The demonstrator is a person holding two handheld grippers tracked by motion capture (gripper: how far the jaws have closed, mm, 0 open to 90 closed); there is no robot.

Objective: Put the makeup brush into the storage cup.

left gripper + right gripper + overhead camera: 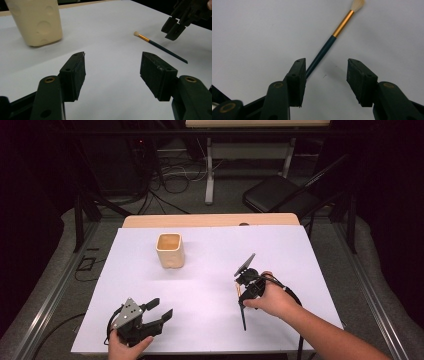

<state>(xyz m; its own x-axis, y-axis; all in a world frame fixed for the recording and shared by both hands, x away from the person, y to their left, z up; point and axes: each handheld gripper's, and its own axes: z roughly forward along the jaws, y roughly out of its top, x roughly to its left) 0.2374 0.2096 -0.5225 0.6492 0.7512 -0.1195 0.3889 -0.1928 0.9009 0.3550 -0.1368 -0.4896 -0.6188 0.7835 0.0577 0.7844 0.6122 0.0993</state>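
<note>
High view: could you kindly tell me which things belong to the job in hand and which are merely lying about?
In hand: paintbrush; right gripper, open over it; cream cup.
Lying about: folding chair; floor cables; idle left gripper.

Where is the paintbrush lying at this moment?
The paintbrush lies flat on the white table cover, right of the cream cup, just below the open right gripper, whose jaws are not touching it.

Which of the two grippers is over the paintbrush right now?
The right gripper, open above the paintbrush lying on the white table. The left gripper is open over bare table nearer the cream cup.
</note>
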